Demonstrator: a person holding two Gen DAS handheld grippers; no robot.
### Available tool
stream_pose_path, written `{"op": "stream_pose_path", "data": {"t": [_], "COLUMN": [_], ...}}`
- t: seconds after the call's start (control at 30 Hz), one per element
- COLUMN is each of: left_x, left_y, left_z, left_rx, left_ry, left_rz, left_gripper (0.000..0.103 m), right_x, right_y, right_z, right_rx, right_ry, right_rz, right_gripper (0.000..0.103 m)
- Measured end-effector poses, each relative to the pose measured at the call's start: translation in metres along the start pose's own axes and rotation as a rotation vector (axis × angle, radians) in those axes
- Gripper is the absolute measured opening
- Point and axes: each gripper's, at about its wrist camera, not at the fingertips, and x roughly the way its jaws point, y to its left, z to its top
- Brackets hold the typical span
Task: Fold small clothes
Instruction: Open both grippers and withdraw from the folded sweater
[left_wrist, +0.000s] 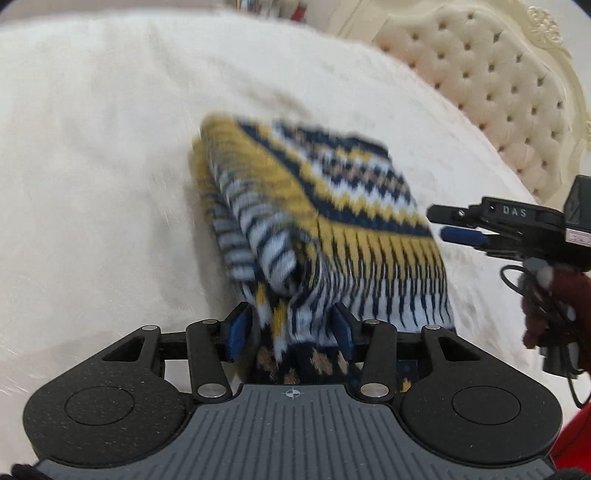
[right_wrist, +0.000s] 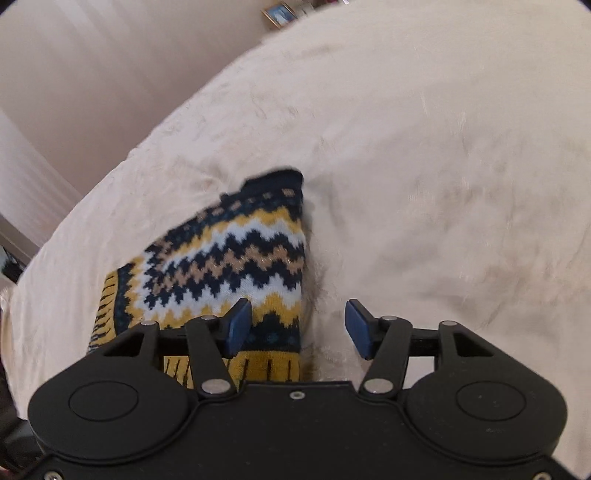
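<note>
A small knit sweater (left_wrist: 317, 206) with navy, yellow, white and tan zigzag bands lies folded on a cream bedspread (left_wrist: 92, 147). My left gripper (left_wrist: 291, 328) is open, its blue pads on either side of a bunched fold of the sweater's near edge, without clamping it. My right gripper (right_wrist: 295, 328) is open and empty; its left pad hovers over the sweater (right_wrist: 229, 258), its right pad over bare bedspread (right_wrist: 424, 166). The right gripper also shows at the right edge of the left wrist view (left_wrist: 443, 223), just beside the sweater.
A cream tufted headboard (left_wrist: 498, 92) stands at the far right of the bed. A pale wall (right_wrist: 74, 74) and a small framed picture (right_wrist: 280, 14) lie beyond the bed's far edge. The bedspread stretches wide around the sweater.
</note>
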Motion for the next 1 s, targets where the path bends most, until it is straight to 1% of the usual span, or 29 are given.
{"op": "stream_pose_path", "data": {"t": [0.07,0.1,0.13,0.17,0.2,0.23,0.27,0.37,0.43,0.5,0.57,0.63,0.7,0.8,0.93,1.0], "left_x": [-0.017,-0.026,-0.033,-0.039,-0.044,-0.049,-0.051,-0.053,-0.051,-0.05,-0.05,-0.056,-0.062,-0.07,-0.072,-0.074], "left_y": [-0.007,-0.009,-0.013,-0.017,-0.021,-0.023,-0.027,-0.035,-0.039,-0.039,-0.038,-0.036,-0.035,-0.036,-0.044,-0.047], "left_z": [0.001,0.002,0.003,0.004,0.004,0.004,0.005,0.004,0.003,-0.002,-0.006,-0.013,-0.018,-0.025,-0.037,-0.041], "left_rx": [0.053,0.078,0.1,0.116,0.128,0.134,0.138,0.138,0.126,0.11,0.103,0.102,0.084,0.064,0.087,0.093], "left_ry": [-0.093,-0.135,-0.179,-0.214,-0.241,-0.261,-0.27,-0.24,-0.202,-0.165,-0.142,-0.136,-0.132,-0.131,-0.123,-0.117], "left_rz": [0.047,0.072,0.104,0.131,0.154,0.177,0.197,0.26,0.322,0.391,0.437,0.437,0.41,0.392,0.459,0.469], "left_gripper": [0.046,0.05,0.054,0.061,0.065,0.065,0.065,0.065,0.065,0.065,0.065,0.065,0.065,0.065,0.065,0.065], "right_x": [-0.015,-0.025,-0.033,-0.042,-0.051,-0.06,-0.067,-0.086,-0.098,-0.106,-0.12,-0.126,-0.132,-0.142,-0.149,-0.152], "right_y": [0.006,0.011,0.018,0.024,0.03,0.033,0.037,0.044,0.043,0.038,0.033,0.031,0.028,0.022,0.024,0.03], "right_z": [-0.001,-0.001,-0.001,-0.002,-0.004,-0.006,-0.008,-0.015,-0.021,-0.028,-0.036,-0.043,-0.05,-0.061,-0.075,-0.081], "right_rx": [-0.043,-0.064,-0.09,-0.118,-0.146,-0.166,-0.184,-0.202,-0.185,-0.141,-0.099,-0.08,-0.058,0.004,0.04,0.025], "right_ry": [-0.056,-0.085,-0.115,-0.147,-0.177,-0.198,-0.216,-0.247,-0.256,-0.259,-0.267,-0.277,-0.287,-0.298,-0.303,-0.315], "right_rz": [0.01,0.012,0.005,-0.007,-0.016,-0.022,-0.032,-0.054,-0.053,-0.033,-0.029,-0.056,-0.072,-0.044,-0.052,-0.047], "right_gripper": [0.063,0.064,0.069,0.077,0.079,0.081,0.086,0.098,0.099,0.1,0.102,0.102,0.102,0.102,0.102,0.102]}}
